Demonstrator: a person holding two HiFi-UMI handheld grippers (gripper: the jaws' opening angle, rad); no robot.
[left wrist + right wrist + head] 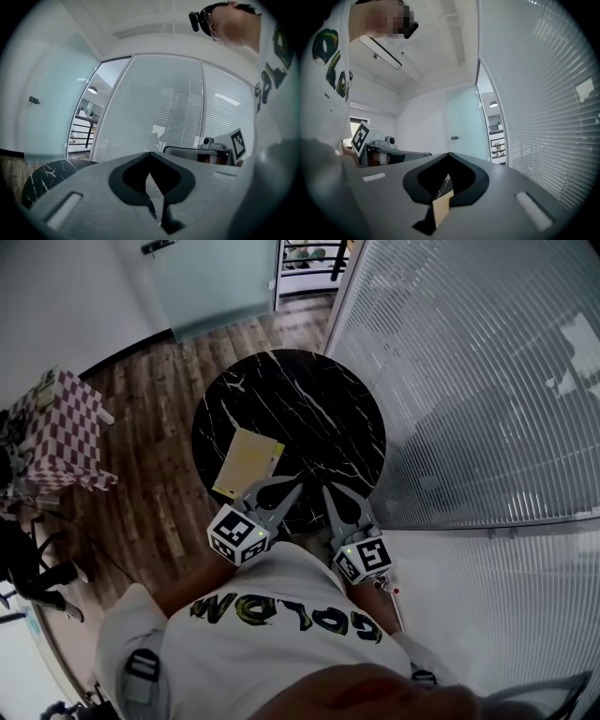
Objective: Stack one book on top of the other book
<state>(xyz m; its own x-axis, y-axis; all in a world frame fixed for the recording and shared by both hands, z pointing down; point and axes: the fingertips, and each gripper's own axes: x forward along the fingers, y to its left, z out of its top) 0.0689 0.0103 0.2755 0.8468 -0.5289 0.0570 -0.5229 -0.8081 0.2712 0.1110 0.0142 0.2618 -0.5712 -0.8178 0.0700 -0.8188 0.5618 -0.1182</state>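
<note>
A yellowish book (246, 463) lies on the front left part of the round black marble table (319, 409). I cannot tell whether a second book lies under it. Both grippers hover over the table's near edge, close to the person's chest and clear of the book. My left gripper (296, 487) is shut with nothing in it, and its jaws meet in the left gripper view (151, 159). My right gripper (328, 489) is likewise shut and empty (449, 159). Through the right jaws' gap shows a sliver of the book (440, 209) and the marble.
A glass wall with blinds (469, 381) stands just right of the table. A low seat with a checkered cloth (61, 432) sits at the left on the wooden floor (150, 484). A frosted glass door (211, 282) is at the back.
</note>
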